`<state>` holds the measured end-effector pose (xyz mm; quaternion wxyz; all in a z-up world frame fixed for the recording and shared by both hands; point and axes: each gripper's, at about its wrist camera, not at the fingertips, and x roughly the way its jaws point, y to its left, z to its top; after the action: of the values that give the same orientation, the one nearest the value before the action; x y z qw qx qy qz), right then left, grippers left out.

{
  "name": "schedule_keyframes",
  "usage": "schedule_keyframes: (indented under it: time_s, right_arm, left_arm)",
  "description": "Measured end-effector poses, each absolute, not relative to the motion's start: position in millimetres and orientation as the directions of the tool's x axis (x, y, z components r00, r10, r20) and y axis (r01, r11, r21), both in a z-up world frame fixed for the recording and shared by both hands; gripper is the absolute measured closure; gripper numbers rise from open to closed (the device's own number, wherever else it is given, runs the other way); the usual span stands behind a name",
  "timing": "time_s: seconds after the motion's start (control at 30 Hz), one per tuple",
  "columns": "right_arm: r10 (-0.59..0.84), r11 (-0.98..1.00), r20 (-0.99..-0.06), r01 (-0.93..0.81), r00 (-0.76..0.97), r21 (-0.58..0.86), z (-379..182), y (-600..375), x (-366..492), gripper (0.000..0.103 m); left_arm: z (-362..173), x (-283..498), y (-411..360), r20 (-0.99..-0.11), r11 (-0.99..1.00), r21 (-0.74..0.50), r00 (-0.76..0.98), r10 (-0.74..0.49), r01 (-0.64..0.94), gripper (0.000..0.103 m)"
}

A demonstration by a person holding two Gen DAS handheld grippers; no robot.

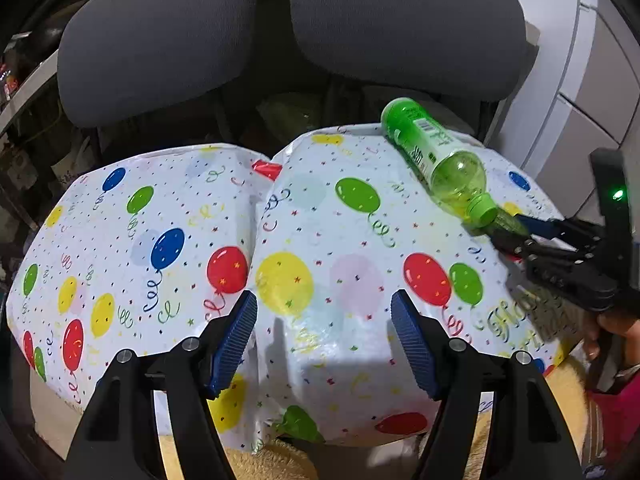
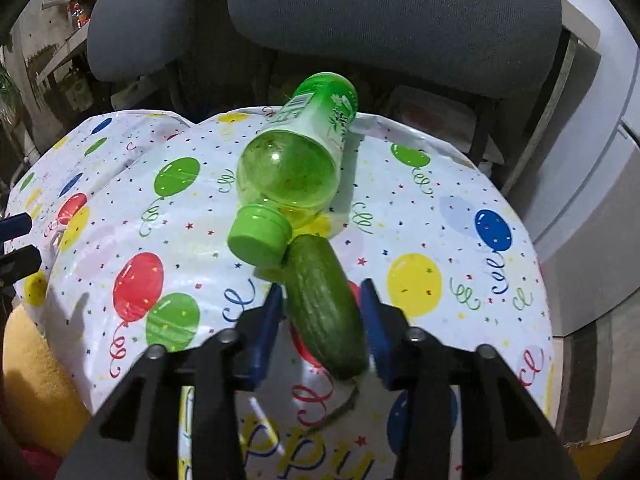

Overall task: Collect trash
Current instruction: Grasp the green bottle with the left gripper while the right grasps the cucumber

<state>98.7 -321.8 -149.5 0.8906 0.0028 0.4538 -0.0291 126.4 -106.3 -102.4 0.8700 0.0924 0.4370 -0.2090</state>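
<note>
A green plastic bottle with a green cap lies on its side on the balloon-print cloth, cap toward me. A dark green cucumber lies just in front of the cap, nearly touching it. My right gripper has its blue pads against both sides of the cucumber, low over the cloth. My left gripper stands open above the cloth near the fold between its two humps, with nothing between its fingers. The left gripper's fingers show at the left edge of the right wrist view.
Two grey chair backs stand right behind the covered surface. A small red scrap sits in the fold of the cloth. White cabinet fronts are at the right. Yellow fabric lies below the cloth's near edge. A hand holds the right gripper.
</note>
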Motion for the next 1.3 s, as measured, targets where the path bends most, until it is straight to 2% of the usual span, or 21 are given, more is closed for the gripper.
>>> schedule_keyframes:
  time_s: [0.17, 0.37, 0.53, 0.7, 0.77, 0.87, 0.97, 1.13, 1.3]
  right_arm:
    - [-0.084, 0.996, -0.812, 0.074, 0.578, -0.051, -144, -321, 86, 0.069]
    - [-0.060, 0.987, -0.778, 0.155, 0.625, 0.048, -126, -334, 50, 0.069]
    - [-0.084, 0.965, -0.737, 0.239, 0.670, 0.107, -110, -345, 22, 0.069]
    - [-0.173, 0.945, -0.684, 0.314, 0.709, 0.087, -95, -358, 7, 0.069]
    - [-0.194, 0.940, -0.674, 0.333, 0.713, 0.082, -93, -364, 4, 0.069]
    - [-0.221, 0.928, -0.664, 0.363, 0.715, 0.082, -90, -378, 0, 0.069]
    - [-0.243, 0.919, -0.657, 0.386, 0.714, 0.079, -89, -390, -4, 0.069]
    - [-0.244, 0.915, -0.663, 0.395, 0.708, 0.085, -93, -399, -5, 0.069]
    - [-0.236, 0.916, -0.673, 0.392, 0.701, 0.088, -98, -399, -5, 0.069]
  left_arm:
    - [-108, 124, -102, -0.810, 0.902, -0.021, 0.522, -0.268, 0.431, 0.033]
    - [-103, 122, -114, -0.805, 0.887, -0.033, 0.513, -0.298, 0.462, 0.033]
    - [-87, 134, -154, -0.783, 0.859, -0.054, 0.512, -0.354, 0.509, 0.033]
    - [-78, 157, -205, -0.777, 0.832, -0.128, 0.468, -0.422, 0.539, 0.032]
    - [-82, 169, -225, -0.788, 0.826, -0.164, 0.432, -0.438, 0.539, 0.027]
    - [-92, 184, -247, -0.802, 0.827, -0.204, 0.395, -0.448, 0.524, 0.026]
    - [-100, 197, -263, -0.809, 0.840, -0.214, 0.392, -0.439, 0.499, 0.019]
    - [-122, 221, -284, -0.839, 0.873, -0.186, 0.390, -0.380, 0.451, 0.019]
    - [-135, 227, -295, -0.851, 0.866, -0.182, 0.366, -0.376, 0.466, 0.020]
